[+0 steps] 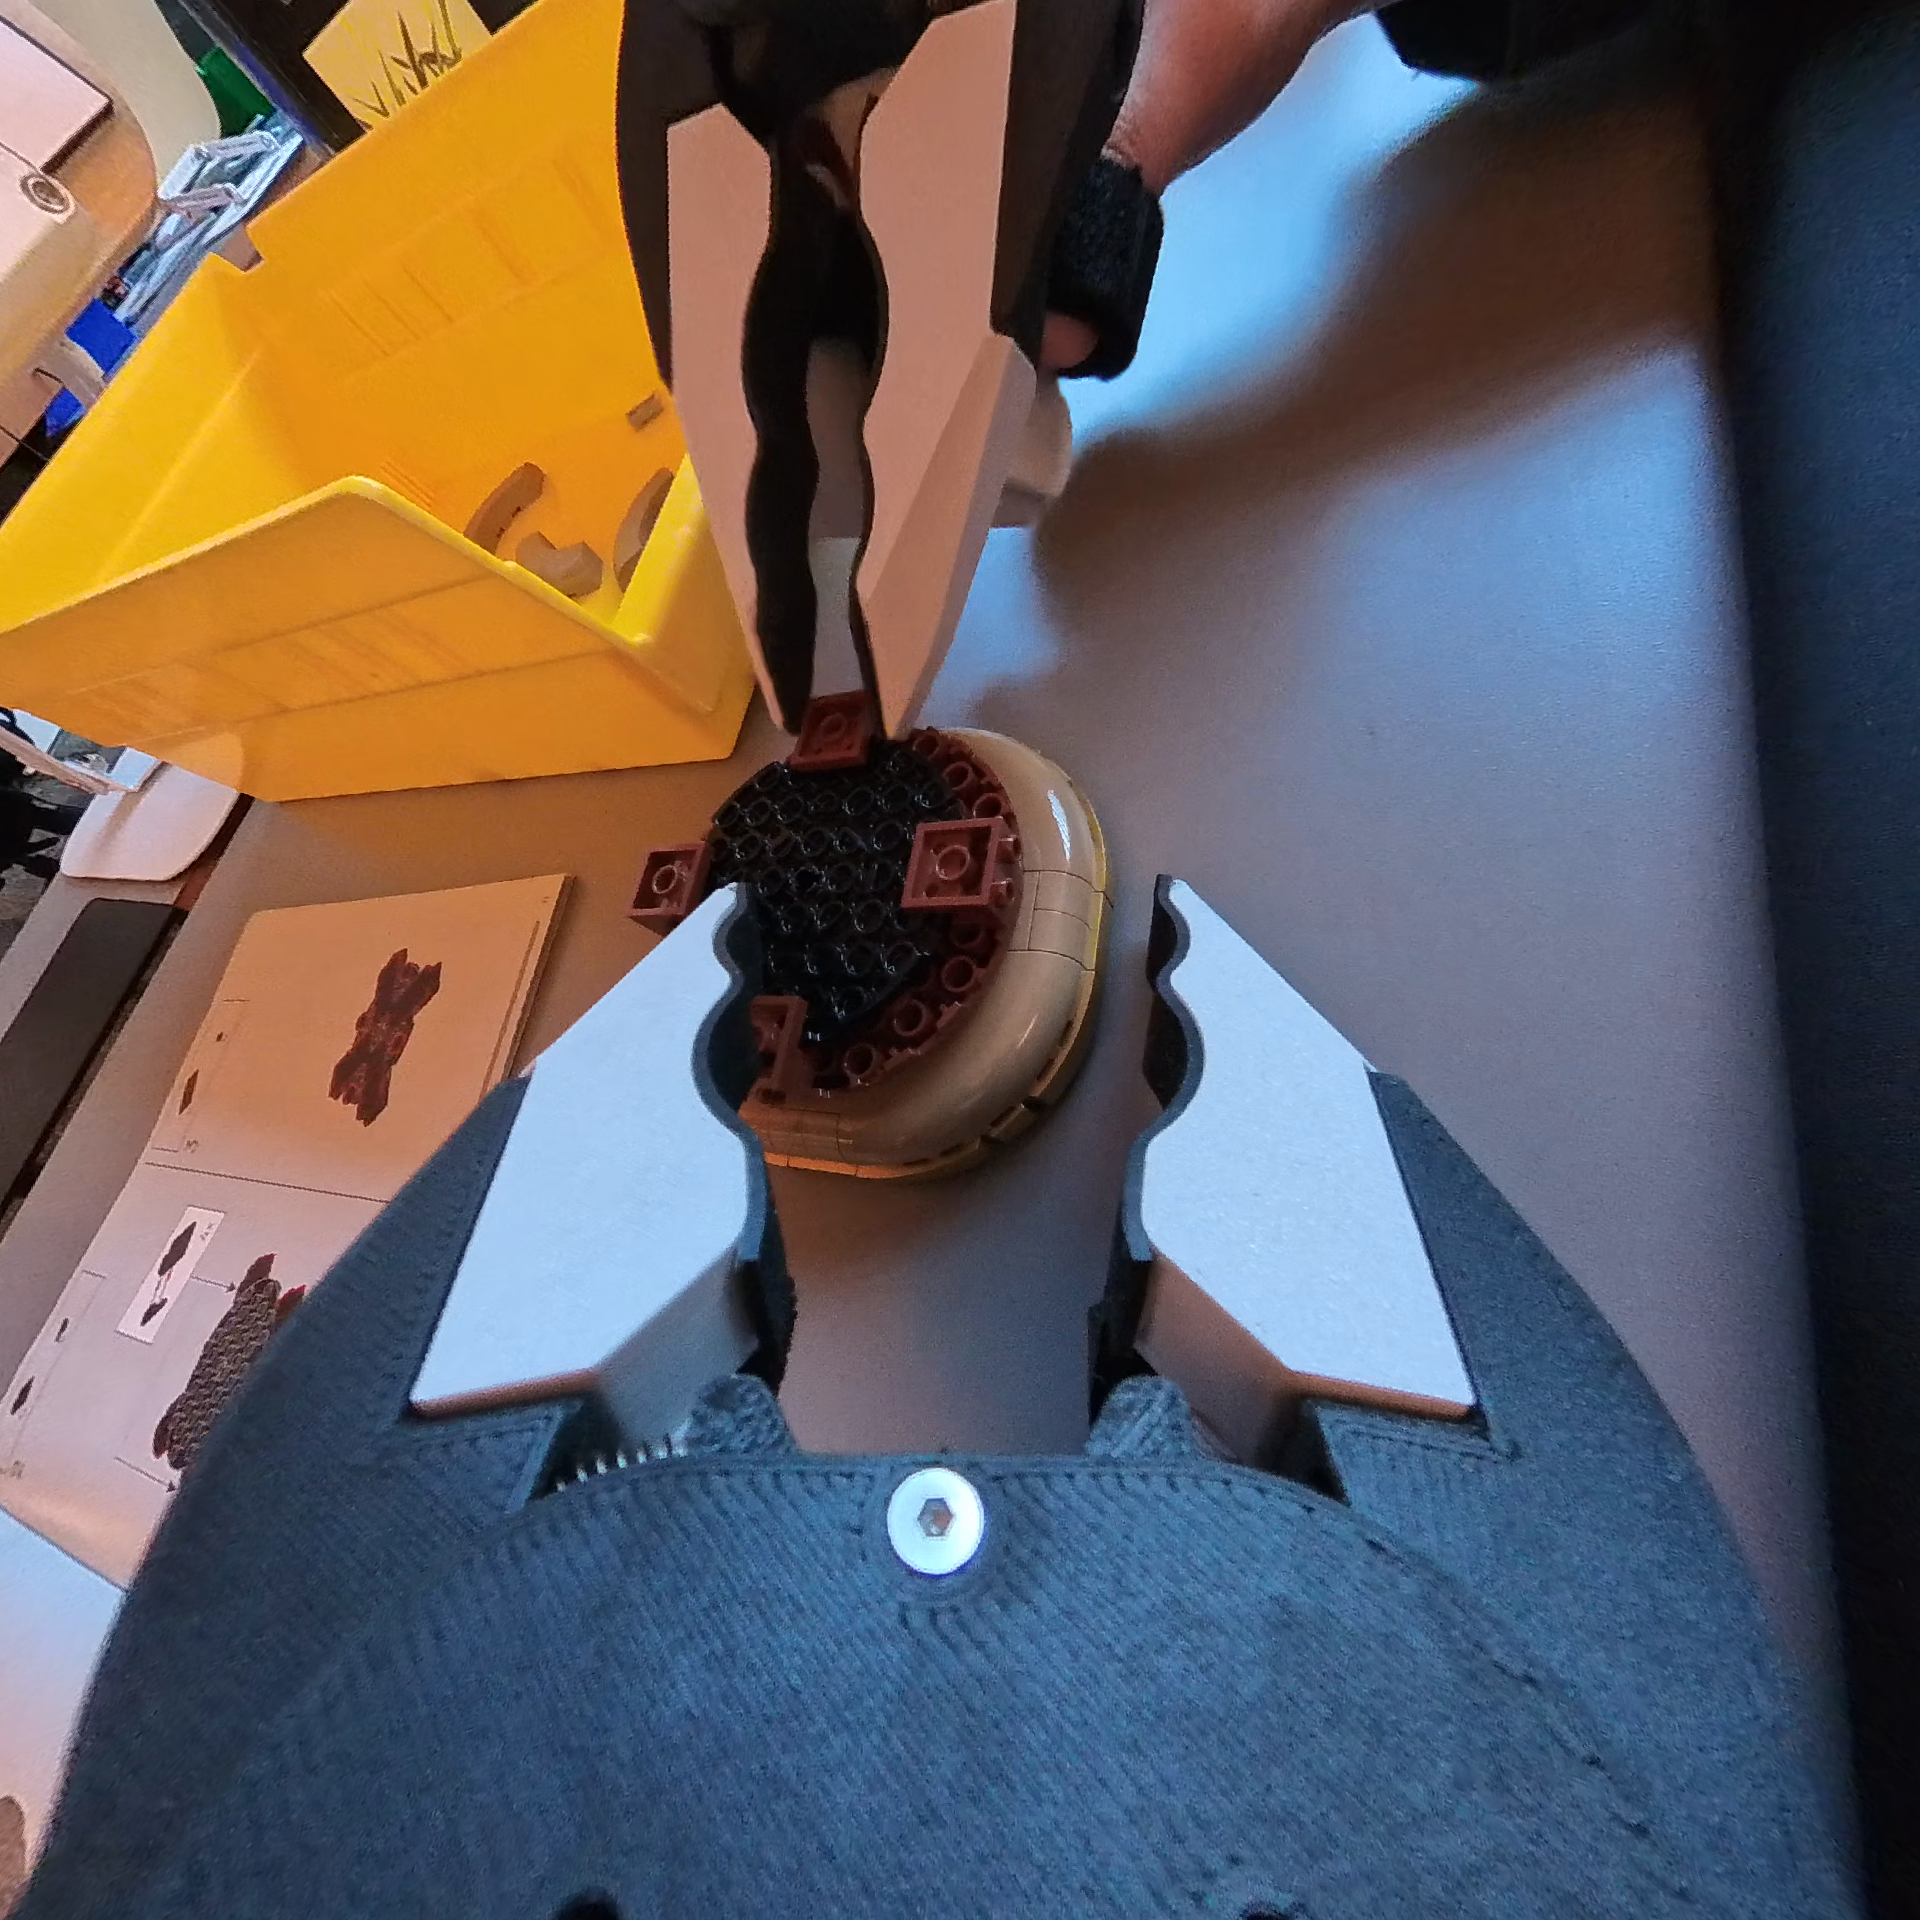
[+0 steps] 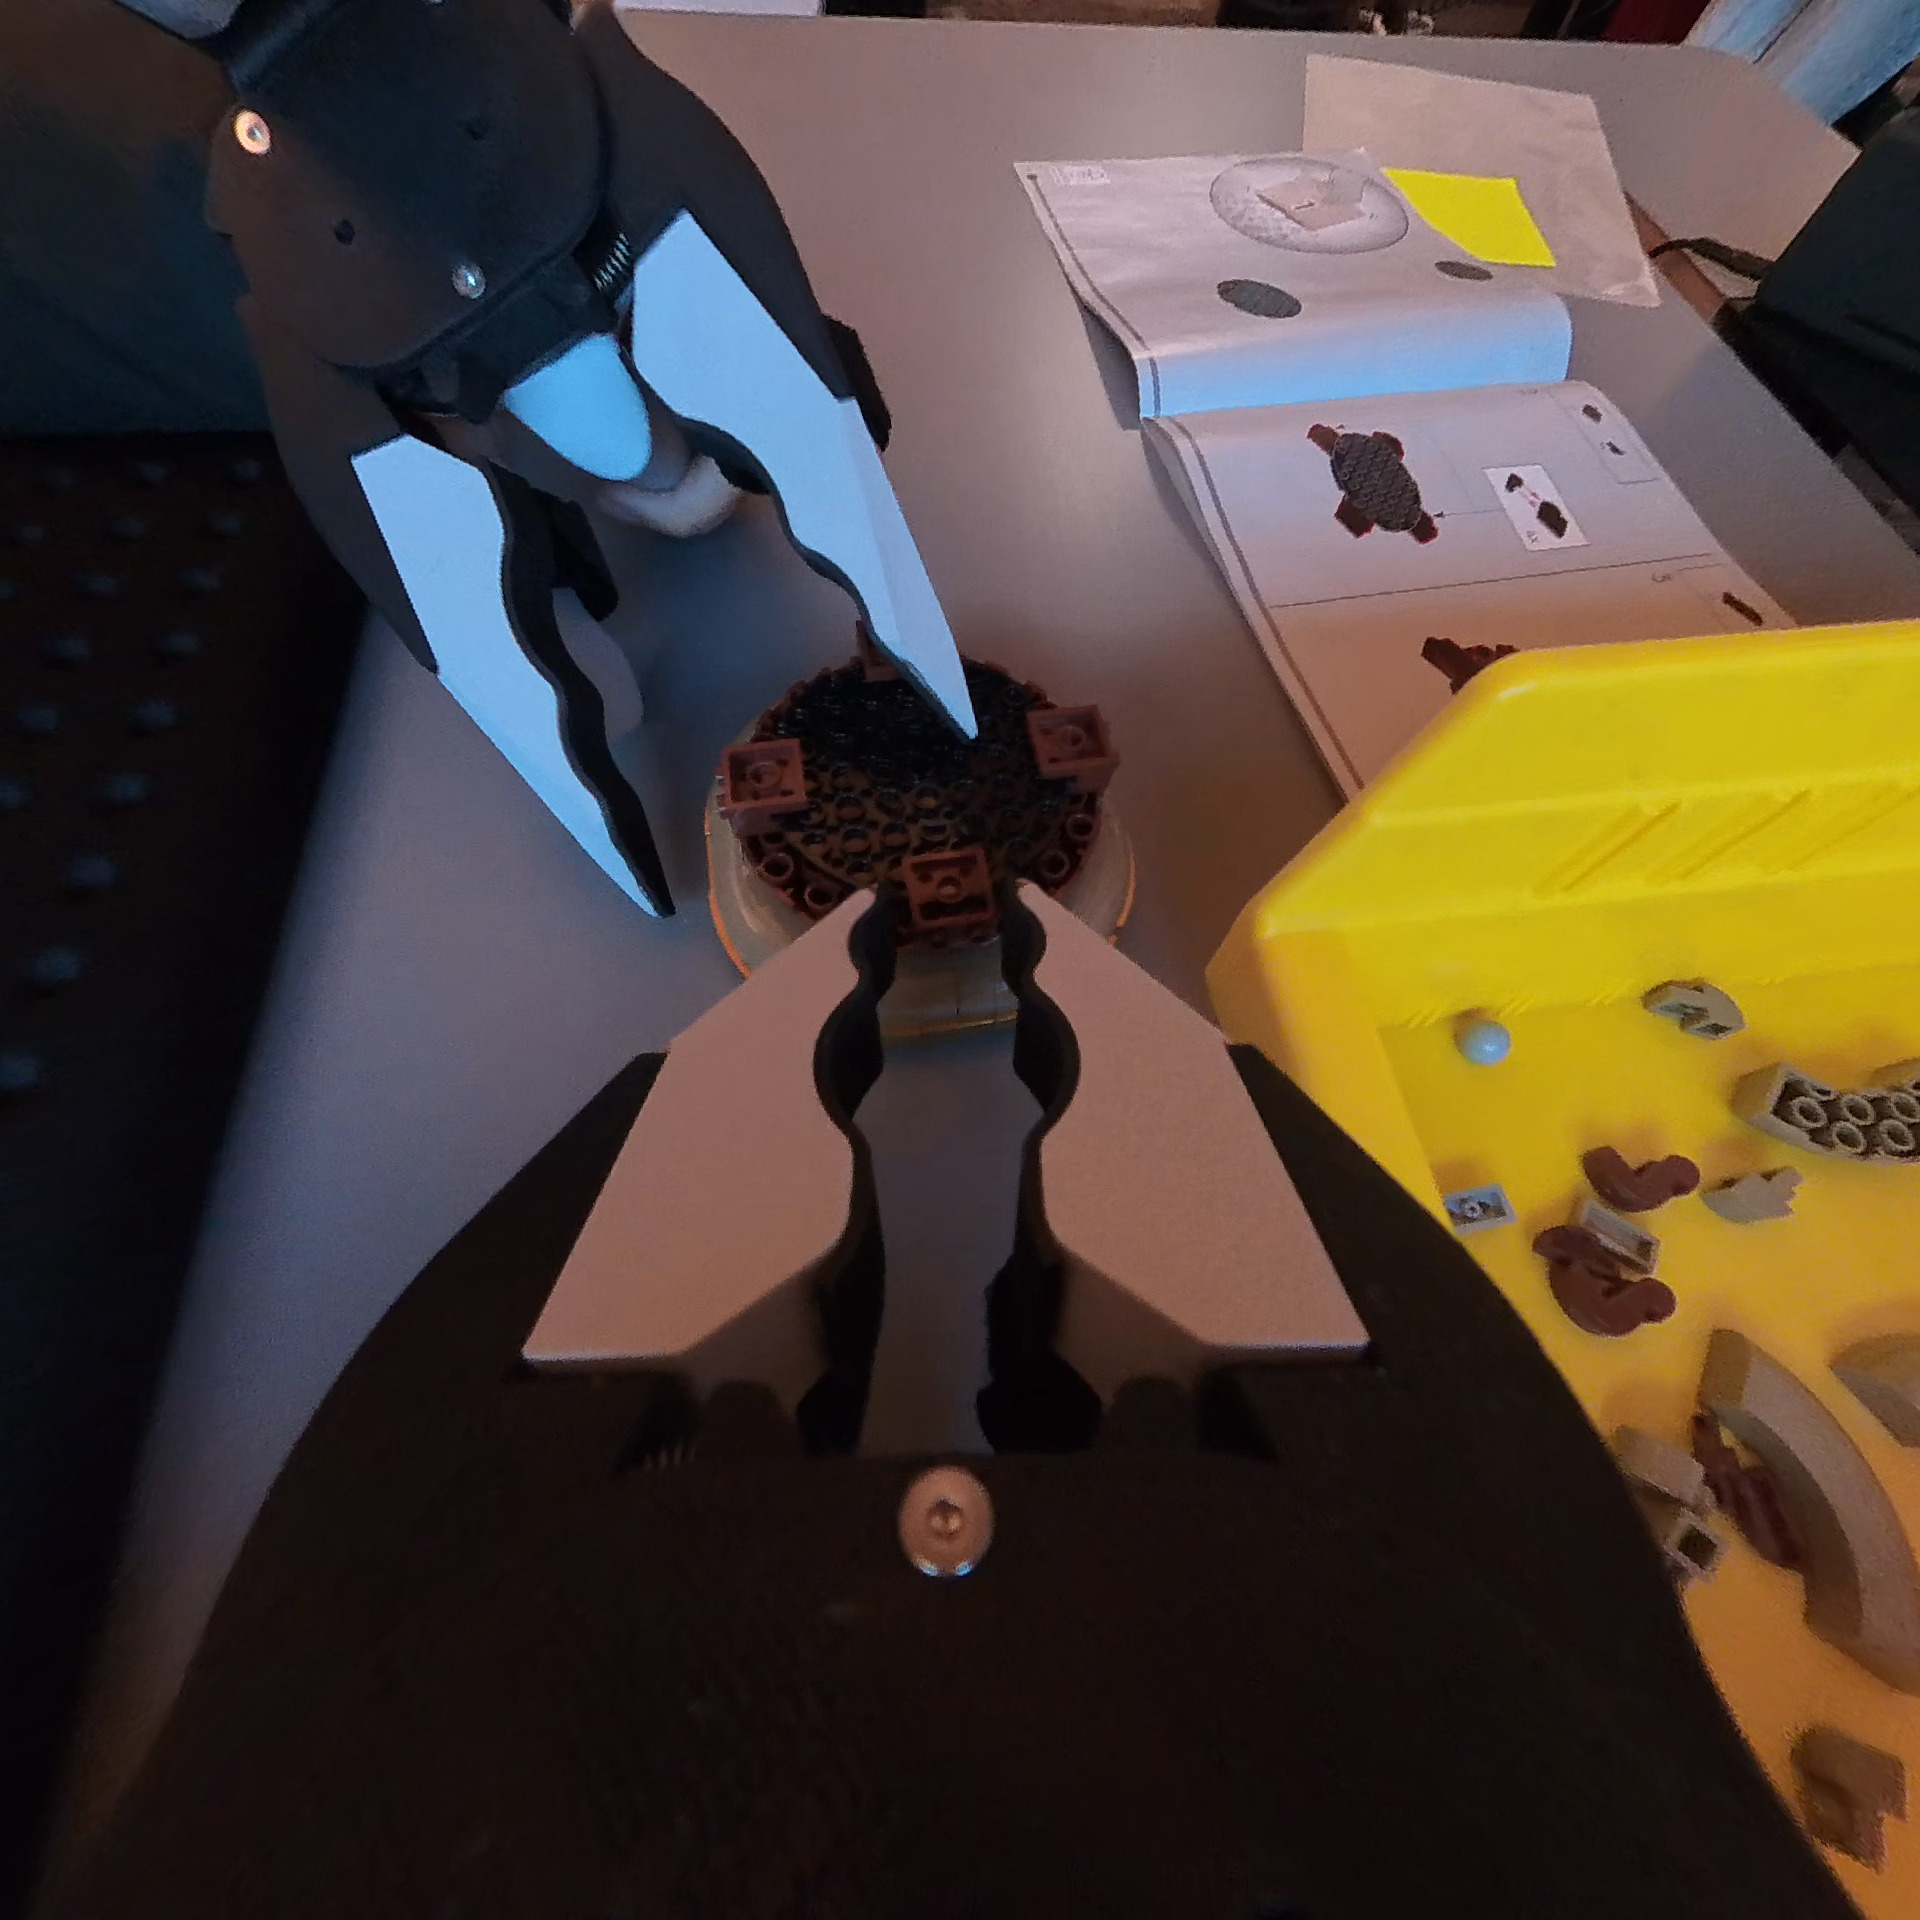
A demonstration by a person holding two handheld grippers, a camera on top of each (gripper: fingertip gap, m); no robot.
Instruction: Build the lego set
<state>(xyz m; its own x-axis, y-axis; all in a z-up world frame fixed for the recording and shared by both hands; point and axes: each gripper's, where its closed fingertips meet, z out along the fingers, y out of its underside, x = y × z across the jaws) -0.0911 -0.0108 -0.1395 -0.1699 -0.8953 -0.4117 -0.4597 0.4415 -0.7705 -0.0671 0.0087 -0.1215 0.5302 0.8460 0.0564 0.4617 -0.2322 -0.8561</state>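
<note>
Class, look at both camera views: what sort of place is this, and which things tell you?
Probably an office or lab work desk: a plain grey tabletop, an open paper instruction booklet, and a yellow plastic parts bin.

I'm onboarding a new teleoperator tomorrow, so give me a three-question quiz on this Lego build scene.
1. True or false: the left gripper is clamped shut on a brick.
2. How many reddish-brown square bricks sit around the edge of the round black plate?
3. The right gripper is at: A) a loose piece in the yellow bin, B) a brown brick on the plate's edge, C) the instruction booklet.

Key: 1. False, it is open around the model. 2. Four. 3. B.
</note>
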